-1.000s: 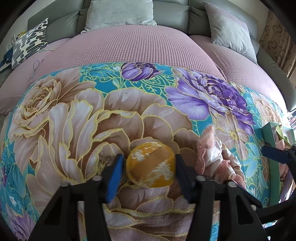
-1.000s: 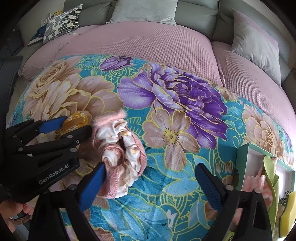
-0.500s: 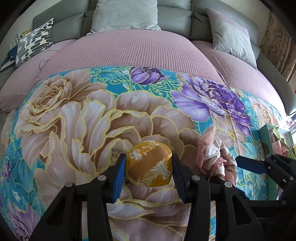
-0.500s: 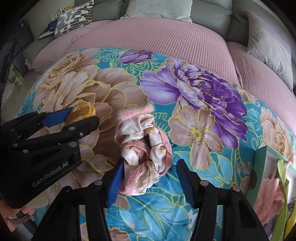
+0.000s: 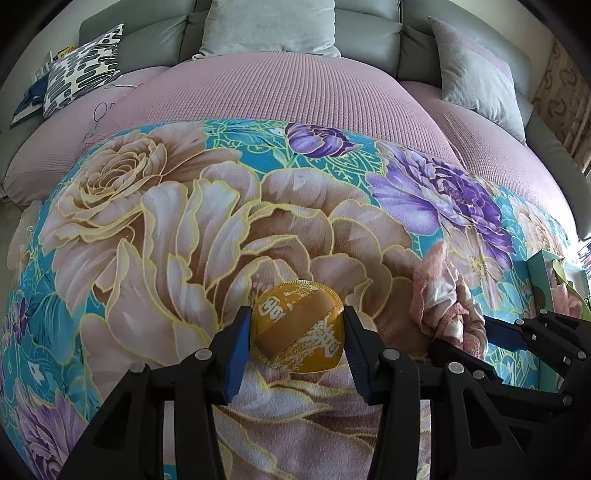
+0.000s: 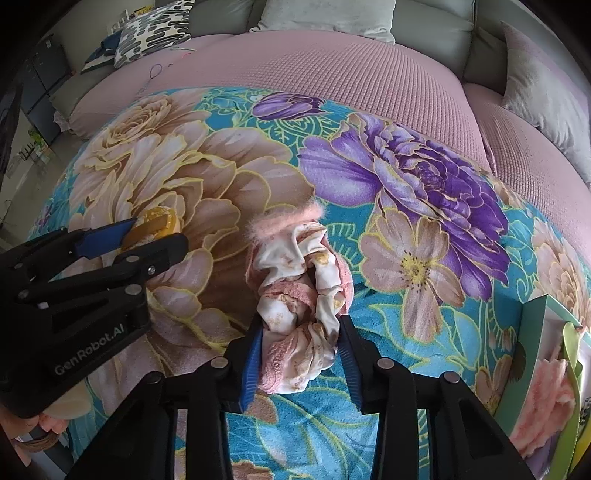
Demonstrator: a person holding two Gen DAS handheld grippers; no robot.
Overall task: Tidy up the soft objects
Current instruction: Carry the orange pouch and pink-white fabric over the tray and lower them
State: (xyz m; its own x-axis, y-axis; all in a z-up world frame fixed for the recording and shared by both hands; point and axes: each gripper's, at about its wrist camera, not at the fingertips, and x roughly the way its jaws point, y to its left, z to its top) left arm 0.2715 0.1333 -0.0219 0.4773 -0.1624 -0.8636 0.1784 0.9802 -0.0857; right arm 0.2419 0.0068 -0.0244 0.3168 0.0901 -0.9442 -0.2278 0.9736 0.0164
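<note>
A round yellow cushion point(image 5: 299, 325) with white characters lies on the flowered blanket point(image 5: 184, 229). My left gripper point(image 5: 297, 334) is shut on it, both blue pads against its sides. It also shows in the right wrist view point(image 6: 157, 223), held by the left gripper point(image 6: 147, 236). A crumpled pink and white fleece cloth point(image 6: 299, 295) lies to its right. My right gripper point(image 6: 301, 356) is shut on the cloth's near end. The cloth also shows in the left wrist view point(image 5: 443, 295), with the right gripper point(image 5: 472, 338) at it.
A green open box point(image 6: 535, 354) with pink fluffy things and a green ribbon stands at the right edge of the blanket. Behind the blanket is a pink waffle bedspread point(image 5: 280, 85), with grey cushions point(image 5: 269, 26) and a black-and-white patterned cushion point(image 5: 81, 70).
Both grippers have closed: the left onto the yellow cushion, the right onto the pink cloth after moving left towards it from open.
</note>
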